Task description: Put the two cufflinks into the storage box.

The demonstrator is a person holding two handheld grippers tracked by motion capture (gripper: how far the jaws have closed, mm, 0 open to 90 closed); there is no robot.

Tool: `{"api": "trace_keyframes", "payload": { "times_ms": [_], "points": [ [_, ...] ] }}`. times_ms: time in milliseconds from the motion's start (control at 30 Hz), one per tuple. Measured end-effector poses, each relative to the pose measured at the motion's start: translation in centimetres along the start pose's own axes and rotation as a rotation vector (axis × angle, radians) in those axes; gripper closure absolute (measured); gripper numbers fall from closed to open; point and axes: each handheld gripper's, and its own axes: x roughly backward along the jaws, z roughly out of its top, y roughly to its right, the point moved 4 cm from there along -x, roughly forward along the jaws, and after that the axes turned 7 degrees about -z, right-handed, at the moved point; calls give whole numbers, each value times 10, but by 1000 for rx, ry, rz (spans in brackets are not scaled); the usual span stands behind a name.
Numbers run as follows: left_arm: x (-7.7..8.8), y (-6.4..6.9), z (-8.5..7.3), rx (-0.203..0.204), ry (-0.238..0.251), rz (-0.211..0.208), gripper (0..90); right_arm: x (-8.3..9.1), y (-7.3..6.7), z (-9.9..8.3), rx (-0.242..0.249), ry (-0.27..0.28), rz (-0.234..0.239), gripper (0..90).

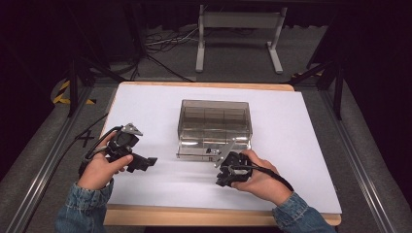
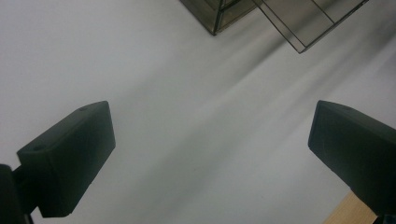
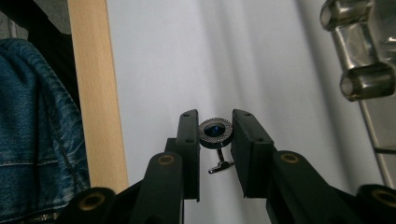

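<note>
A small silver cufflink [image 3: 215, 130] with a round dark-blue face and a toggle bar is pinched between the pads of my right gripper [image 3: 215, 120], just above the white table top. In the high view the right gripper [image 1: 222, 178] sits close to the front of a smoky clear drawer box [image 1: 214, 119], whose low drawer [image 1: 204, 149] is pulled out toward me. Its knobs [image 3: 369, 80] show at the right of the right gripper view. My left gripper [image 1: 145, 162] hovers over bare white surface left of the box, its jaws [image 2: 210, 121] wide apart with nothing between them.
A white sheet [image 1: 301, 145] covers the wooden table, whose front edge [image 3: 95, 93] runs beside a denim sleeve [image 3: 37, 116]. A corner of the box [image 2: 217, 16] and its drawer [image 2: 308, 23] lie ahead of the left gripper. A metal frame [image 1: 238, 29] stands on the floor beyond.
</note>
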Motion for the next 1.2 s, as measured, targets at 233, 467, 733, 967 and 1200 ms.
{"api": "trace_keyframes", "payload": {
  "times_ms": [233, 467, 733, 967, 1200],
  "points": [
    [0, 0, 0, -1, 0, -1, 16, 13, 2, 5, -20, 16, 10, 735],
    [0, 0, 0, 0, 0, -1, 15, 26, 4, 12, -25, 34, 14, 735],
    [0, 0, 0, 1, 1, 0, 15, 36, 6, 17, -20, 41, 7, 735],
    [0, 0, 0, 1, 0, 0, 15, 44, 7, 21, -22, 35, 4, 735],
    [0, 0, 0, 1, -1, -3, 15, 52, 9, 27, -25, 34, -3, 735]
  ]
}}
